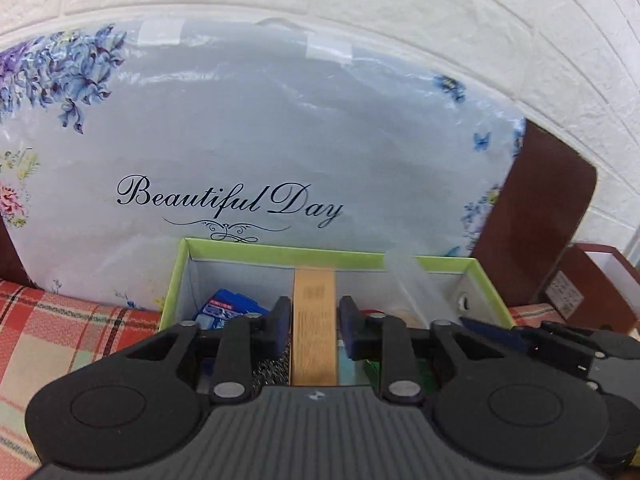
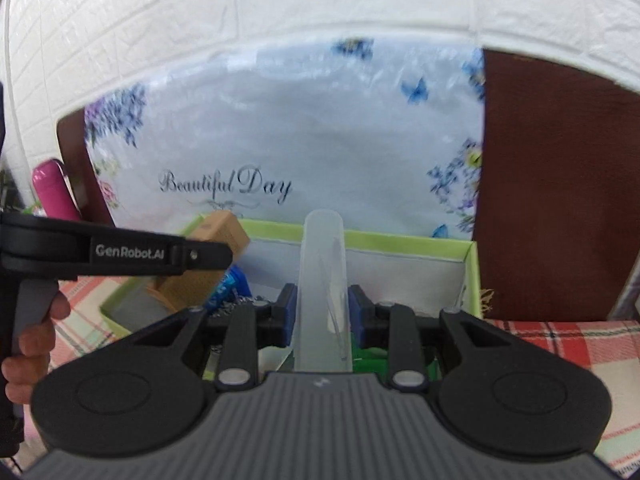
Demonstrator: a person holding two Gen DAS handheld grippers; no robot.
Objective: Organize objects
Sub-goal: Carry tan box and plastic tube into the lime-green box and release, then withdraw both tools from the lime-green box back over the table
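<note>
My left gripper (image 1: pixel 314 320) is shut on a tan cardboard box (image 1: pixel 314 320) and holds it upright over the green-rimmed open box (image 1: pixel 280 254). My right gripper (image 2: pixel 322 314) is shut on a clear plastic tube (image 2: pixel 323 280), also over that green box (image 2: pixel 400 238). The tube's tip shows in the left wrist view (image 1: pixel 406 276). The left gripper (image 2: pixel 208 258) with the tan box (image 2: pixel 208 256) shows in the right wrist view. A blue packet (image 1: pixel 230 308) and a green item (image 2: pixel 372 356) lie inside the box.
A floral "Beautiful Day" bag (image 1: pixel 260 140) stands behind the box against a white brick wall (image 1: pixel 480 20). A brown board (image 2: pixel 560 200) stands to the right. A pink bottle (image 2: pixel 52 190) is at the far left. A red plaid cloth (image 1: pixel 60 332) covers the surface.
</note>
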